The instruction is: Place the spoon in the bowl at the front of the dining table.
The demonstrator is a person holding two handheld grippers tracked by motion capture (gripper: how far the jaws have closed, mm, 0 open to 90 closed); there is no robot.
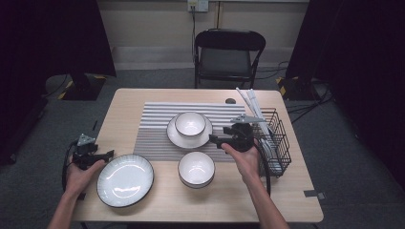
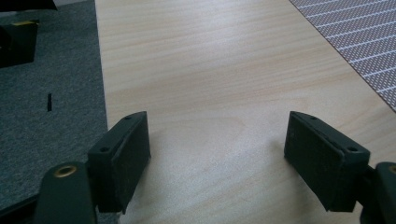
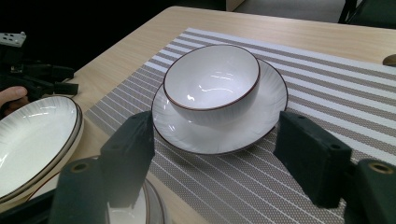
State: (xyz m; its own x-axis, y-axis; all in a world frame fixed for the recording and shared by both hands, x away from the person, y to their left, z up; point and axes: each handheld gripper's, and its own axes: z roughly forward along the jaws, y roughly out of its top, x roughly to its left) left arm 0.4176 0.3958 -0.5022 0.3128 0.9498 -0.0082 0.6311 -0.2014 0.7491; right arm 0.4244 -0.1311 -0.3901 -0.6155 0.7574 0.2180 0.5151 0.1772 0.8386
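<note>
Two grippers over a pale wood-grain surface [image 1: 143, 98], rectangular with rounded corners. No readable brand, label or writing on any item.

Left gripper [image 2: 217, 154]: released, jaws spread wide over bare wood near the surface's left edge; matte black blocks with flat pads, screw heads on the upper faces, brass insert at the base. Seen from the high view, held in the left hand [image 1: 82, 172] just beside a large plate [image 1: 125, 180]. Plate: round, glossy white, fluted rim, thin dark edge line.

Right gripper [image 3: 215, 144]: released, jaws apart, nothing between them, aimed at a small plate [image 3: 261, 116] carrying a bowl [image 3: 212, 84]. Grey three-cornered plate on top, held in the right hand [image 1: 246, 160].

Bowl on plate: glossy white ceramic, round, brown rim line; plate beneath fluted, same rim line. Both on a placemat [image 1: 153, 129]: woven texture, grey and white stripes, rectangular, at the centre of the surface.

Second bowl [image 1: 196, 169]: white, dark rim, on bare wood just off the near edge of the placemat, between the large plate and the right hand.

Wire basket [image 1: 279, 143]: black metal grid, at the right edge of the surface, with long white pieces leaning out; type cannot be told.

Folding chair [image 1: 228, 52]: black, beyond the far edge, on grey carpet.
</note>
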